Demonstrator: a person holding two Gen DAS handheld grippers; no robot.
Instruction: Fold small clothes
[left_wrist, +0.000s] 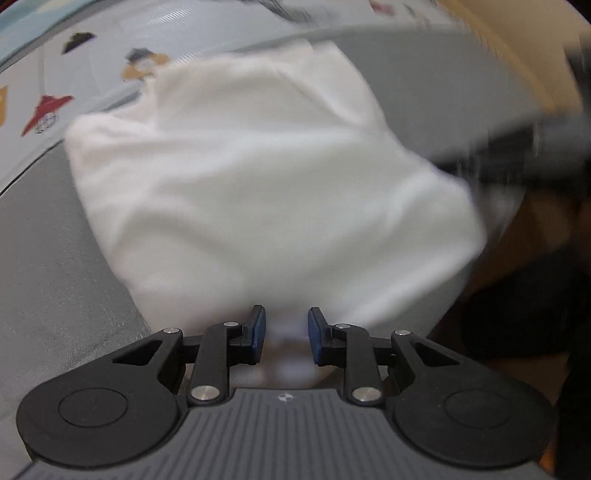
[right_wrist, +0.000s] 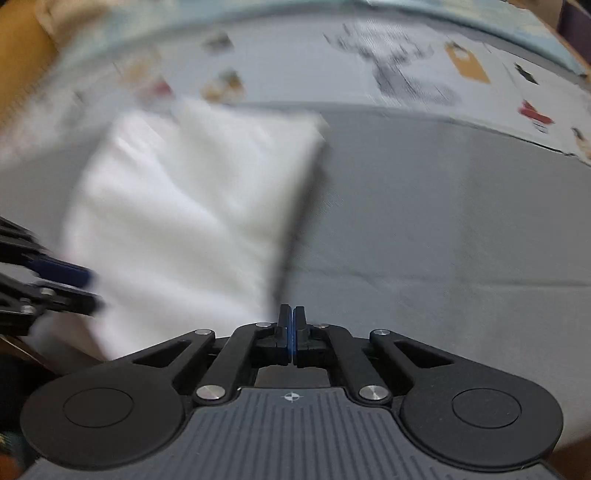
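White garment (left_wrist: 258, 177) folded, lying on grey counter (right_wrist: 443, 221) near its front edge, patterned sheet (right_wrist: 406, 66) beyond. Left tool (left_wrist: 286, 334): pads spread, garment edge between them, not pinched. Right tool (right_wrist: 291, 334): pads pressed together, just beside garment's right corner.

Grey woven surface (right_wrist: 443, 206) beside a cartoon-printed pale sheet (right_wrist: 332, 66).
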